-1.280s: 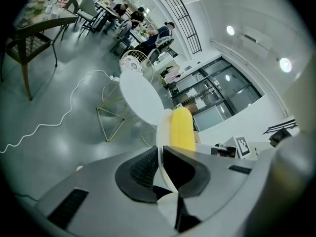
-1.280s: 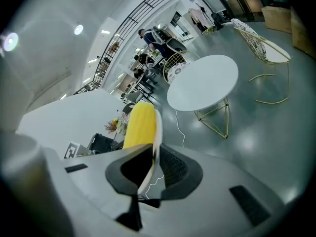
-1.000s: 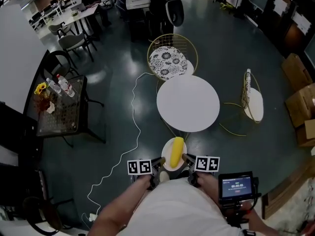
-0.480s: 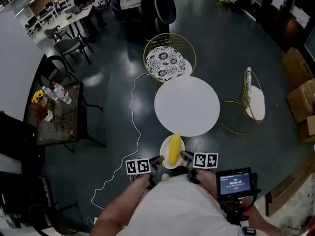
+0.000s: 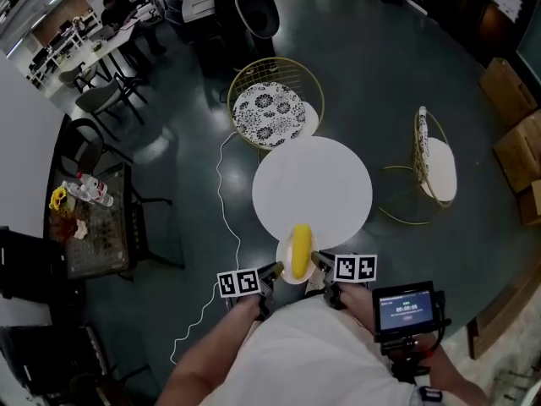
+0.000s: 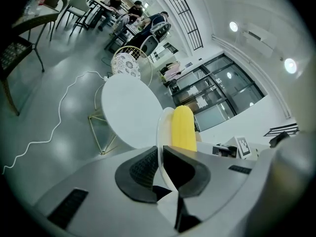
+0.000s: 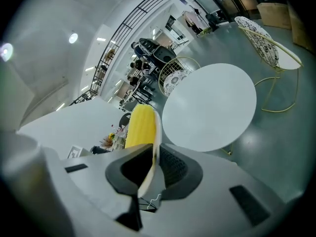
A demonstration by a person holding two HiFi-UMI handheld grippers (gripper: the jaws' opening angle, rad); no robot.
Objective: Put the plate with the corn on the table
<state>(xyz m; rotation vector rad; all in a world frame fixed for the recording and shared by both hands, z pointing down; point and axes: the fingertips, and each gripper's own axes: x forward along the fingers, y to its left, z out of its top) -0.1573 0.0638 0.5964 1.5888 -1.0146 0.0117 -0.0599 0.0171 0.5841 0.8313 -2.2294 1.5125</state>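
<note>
A small white plate [image 5: 283, 269] carries a yellow corn cob [image 5: 299, 250] and hangs at the near edge of the round white table [image 5: 313, 189]. My left gripper [image 5: 275, 271] is shut on the plate's left rim and my right gripper [image 5: 315, 260] is shut on its right rim. In the left gripper view the plate rim [image 6: 160, 132] stands edge-on between the jaws, with the corn [image 6: 182, 128] beside it and the table [image 6: 129, 110] beyond. The right gripper view shows the plate rim [image 7: 156, 135], the corn [image 7: 141, 126] and the table [image 7: 210, 106] ahead.
A gold wire chair with a patterned cushion [image 5: 269, 112] stands behind the table and another chair [image 5: 433, 167] at its right. A white cable [image 5: 224, 218] trails on the dark floor at left. A dark side table with bottles [image 5: 89, 222] is far left. Cardboard boxes [image 5: 517, 155] sit at right.
The plate with the corn has moved forward: from about a plate's width short of the table, its far edge now overlaps the table's near rim. Both grippers stay shut on it.
</note>
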